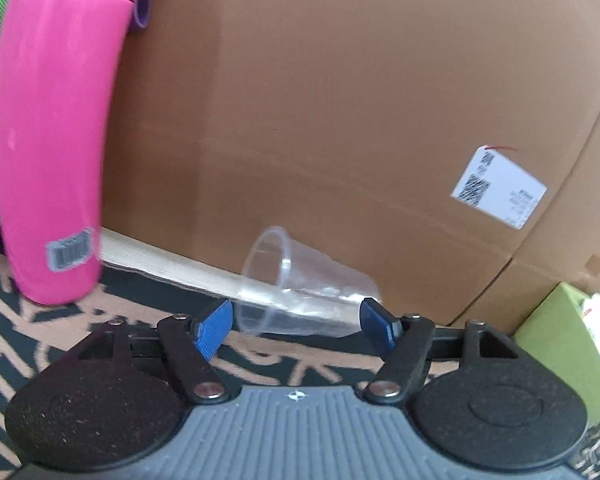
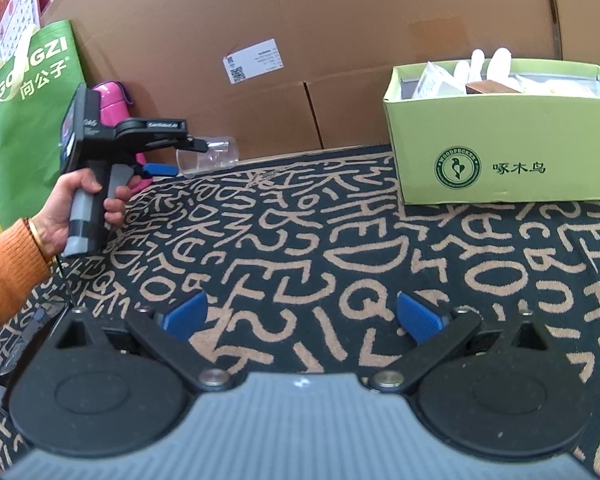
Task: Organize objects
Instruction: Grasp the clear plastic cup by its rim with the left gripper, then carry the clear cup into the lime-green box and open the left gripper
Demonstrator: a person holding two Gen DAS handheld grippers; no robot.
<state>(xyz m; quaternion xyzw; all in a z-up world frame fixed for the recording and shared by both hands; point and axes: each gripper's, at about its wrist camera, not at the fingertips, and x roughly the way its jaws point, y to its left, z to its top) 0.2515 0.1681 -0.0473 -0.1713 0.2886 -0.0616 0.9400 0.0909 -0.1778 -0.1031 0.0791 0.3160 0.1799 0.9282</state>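
Observation:
A clear plastic cup point(image 1: 304, 284) lies on its side on the patterned cloth, against the cardboard wall; it also shows in the right wrist view point(image 2: 210, 156). My left gripper point(image 1: 296, 320) is open, its blue pads on either side of the cup, not pressing it; it shows from outside in the right wrist view point(image 2: 180, 156). A pink bottle point(image 1: 52, 140) stands close at the left, and appears in the right wrist view point(image 2: 114, 106). My right gripper point(image 2: 302, 318) is open and empty above the cloth. A green open box point(image 2: 500, 140) holding several items stands at the right.
A large cardboard box point(image 1: 340, 120) forms the back wall behind everything. A green shopping bag point(image 2: 32, 112) stands at the far left behind the bottle. The green box's corner point(image 1: 560, 360) lies right of the left gripper. The black cloth point(image 2: 300, 240) with tan letters covers the surface.

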